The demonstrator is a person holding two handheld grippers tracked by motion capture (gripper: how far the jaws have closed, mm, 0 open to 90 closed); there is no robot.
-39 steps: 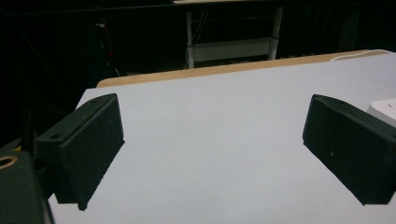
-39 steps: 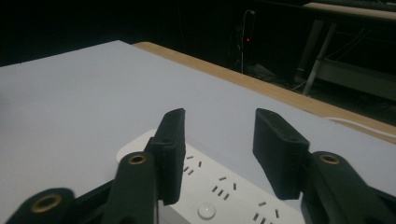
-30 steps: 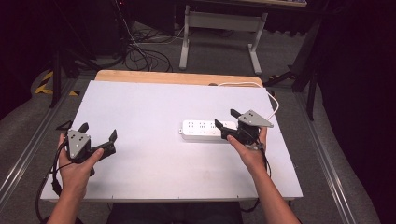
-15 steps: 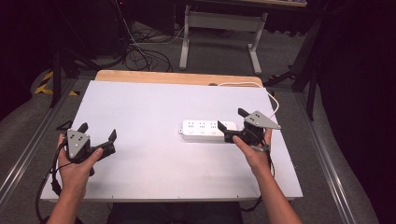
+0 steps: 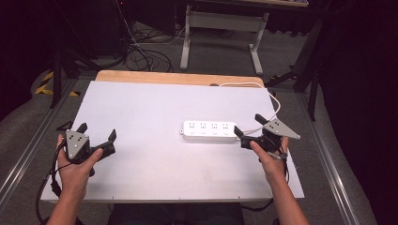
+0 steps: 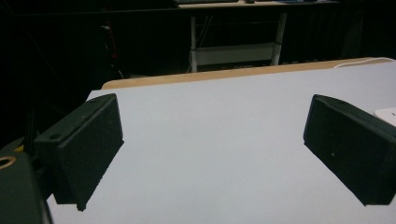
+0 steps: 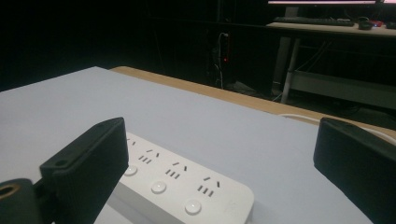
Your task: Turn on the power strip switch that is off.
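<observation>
white table (image 5: 155,108), bare but for the power strip (image 5: 209,131) right of centre, cord off its right end. it looks rigid, light, smooth plastic, so grip across the narrow body. your right gripper (image 5: 252,130) gapes wide at its end, your left gripper (image 5: 97,137) wide too, both empty.

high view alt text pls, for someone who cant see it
A white power strip lies right of centre on a pale table, its cord trailing off the far right edge. The right gripper, open, sits at the strip's right end; the left gripper, open, rests near the left edge.
</observation>
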